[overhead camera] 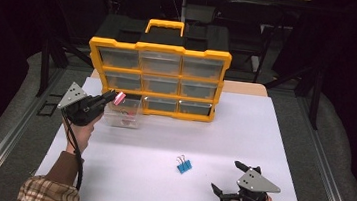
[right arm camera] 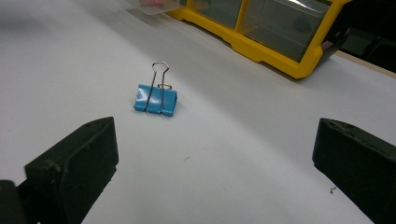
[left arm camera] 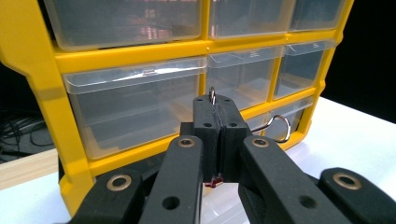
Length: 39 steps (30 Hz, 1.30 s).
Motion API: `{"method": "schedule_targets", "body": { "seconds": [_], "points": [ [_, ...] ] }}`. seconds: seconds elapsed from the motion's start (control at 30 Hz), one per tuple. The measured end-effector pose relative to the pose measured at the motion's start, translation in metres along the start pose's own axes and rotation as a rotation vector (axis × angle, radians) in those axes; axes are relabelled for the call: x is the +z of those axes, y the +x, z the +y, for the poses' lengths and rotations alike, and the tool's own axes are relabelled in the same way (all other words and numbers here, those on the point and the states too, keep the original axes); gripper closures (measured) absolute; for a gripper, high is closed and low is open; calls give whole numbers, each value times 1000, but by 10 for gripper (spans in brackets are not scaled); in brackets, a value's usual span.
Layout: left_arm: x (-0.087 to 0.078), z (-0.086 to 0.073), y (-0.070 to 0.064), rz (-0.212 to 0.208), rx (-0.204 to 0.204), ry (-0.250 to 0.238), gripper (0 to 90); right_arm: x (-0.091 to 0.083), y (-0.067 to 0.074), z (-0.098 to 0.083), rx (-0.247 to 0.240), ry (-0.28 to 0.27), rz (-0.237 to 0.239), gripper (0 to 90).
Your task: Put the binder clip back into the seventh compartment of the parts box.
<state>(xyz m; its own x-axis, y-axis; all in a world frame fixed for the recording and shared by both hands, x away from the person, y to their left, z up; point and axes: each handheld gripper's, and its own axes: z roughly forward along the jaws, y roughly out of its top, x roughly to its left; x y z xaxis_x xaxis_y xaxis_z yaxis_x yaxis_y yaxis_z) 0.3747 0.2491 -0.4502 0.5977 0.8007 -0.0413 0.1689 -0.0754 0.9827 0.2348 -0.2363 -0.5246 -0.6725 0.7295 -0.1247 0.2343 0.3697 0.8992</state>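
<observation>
Left claw (overhead camera: 111, 98): clenched on a pink binder clip (overhead camera: 119, 98), held above the clear drawer (overhead camera: 123, 116) that sits pulled out on the worktop (overhead camera: 243, 137) in front of the cabinet; in the left gripper view the jaws meet flat, with wire loops poking out past them and a sliver of pink at their base.
Right claw (overhead camera: 226, 178): released, jaws spread wide and low over the near right of the worktop, nothing between them, pointed toward the blue clip.
Cabinet (overhead camera: 157, 78): yellow frame, black top, carry handle, three rows of clear drawers; the bottom-left slot is the one standing vacant, judging by the drawer out in front of it.
Clear drawer: thin see-through plastic, likely light and prone to skid if nudged; some pink bits lie inside.
Blue binder clip (overhead camera: 184, 165): alone on the worktop, well apart from the drawer and near the right claw; in the right gripper view it rests on its body with one wire handle raised, one folded.
Handling: both clips look small, light and rigid, sprung steel with slick painted sides. The best hold is probably across the flat body faces, or on the raised wire handle; a pinch on the angled edges could make one squirt out.
</observation>
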Motion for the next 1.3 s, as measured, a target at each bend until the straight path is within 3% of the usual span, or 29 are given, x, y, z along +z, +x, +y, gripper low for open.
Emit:
{"method": "schedule_targets", "body": {
  "seconds": [0.47, 0.6, 0.63, 0.73, 0.8, 0.9, 1.03, 1.13, 1.3],
  "points": [
    [17, -17, 6, 38, -18, 49, 889, 1, 0, 0, 2, 4, 8, 0],
    [24, -21, 8, 79, -17, 91, 883, 1, 0, 0, 3, 10, 7, 0],
    [27, -24, 10, 91, -51, 115, 825, 1, 0, 0, 2, 11, 8, 0],
    [29, -29, 12, 107, -118, 134, 506, 1, 1, 0, 1, 17, 8, 0],
    [27, -27, 9, 119, -118, 122, 397, 1, 1, 0, -1, 15, 8, 0],
    [24, -23, 3, 119, -85, 118, 267, 1, 0, -1, 3, 17, 11, 0],
    [21, -19, -7, 80, -52, 123, 157, 2, 0, -1, 1, 16, 13, 0],
    [20, -15, -17, 64, -39, 108, 146, 2, 1, -1, 0, 17, 11, 0],
    [22, -11, -37, 28, 28, 123, 85, 1, 0, -1, -1, 16, 13, 0]
  ]
}}
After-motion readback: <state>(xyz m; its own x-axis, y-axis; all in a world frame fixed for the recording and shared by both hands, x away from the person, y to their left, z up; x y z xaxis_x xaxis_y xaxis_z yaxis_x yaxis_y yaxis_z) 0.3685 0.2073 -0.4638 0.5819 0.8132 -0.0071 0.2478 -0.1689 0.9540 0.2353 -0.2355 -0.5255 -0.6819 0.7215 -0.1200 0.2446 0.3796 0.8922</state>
